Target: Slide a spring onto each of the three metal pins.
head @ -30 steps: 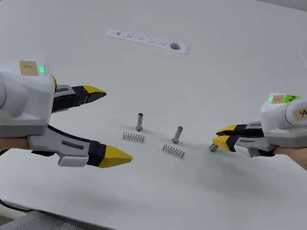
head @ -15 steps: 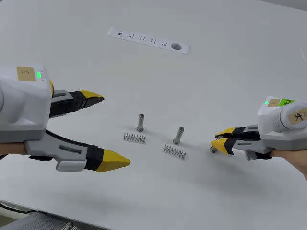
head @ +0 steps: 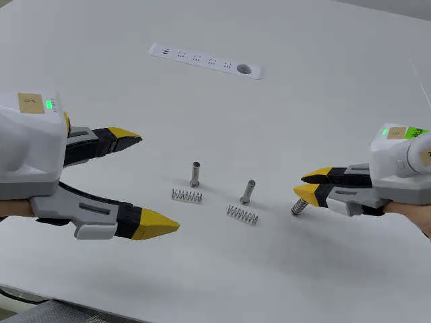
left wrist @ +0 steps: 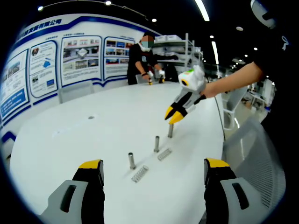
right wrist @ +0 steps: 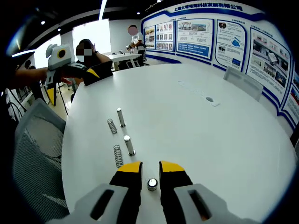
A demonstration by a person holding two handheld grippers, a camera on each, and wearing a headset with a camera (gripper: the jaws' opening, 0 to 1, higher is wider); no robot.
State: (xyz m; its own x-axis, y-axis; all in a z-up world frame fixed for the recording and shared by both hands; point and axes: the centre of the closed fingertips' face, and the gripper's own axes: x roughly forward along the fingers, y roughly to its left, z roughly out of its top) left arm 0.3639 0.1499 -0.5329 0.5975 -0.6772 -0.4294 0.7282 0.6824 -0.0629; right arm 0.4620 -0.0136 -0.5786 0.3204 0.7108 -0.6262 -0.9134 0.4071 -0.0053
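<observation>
Right gripper [head: 302, 184]: jaws nearly together, straddling the top of the sprung pin [right wrist: 152, 183], which leans slightly and carries its fitted spring [head: 298, 206] (whether the jaws touch it cannot be told).

Left gripper [head: 156, 182]: jaws wide apart, empty, well apart from the parts.

Step in hand: one pin of three judged done.

The middle pin [head: 248, 192] and left pin [head: 195, 173] stand bare, with the middle spring [head: 242, 214] and left spring [head: 186, 196] lying just beside them.

Next move: grip the middle spring by its flanks and align its bore over the pin.
</observation>
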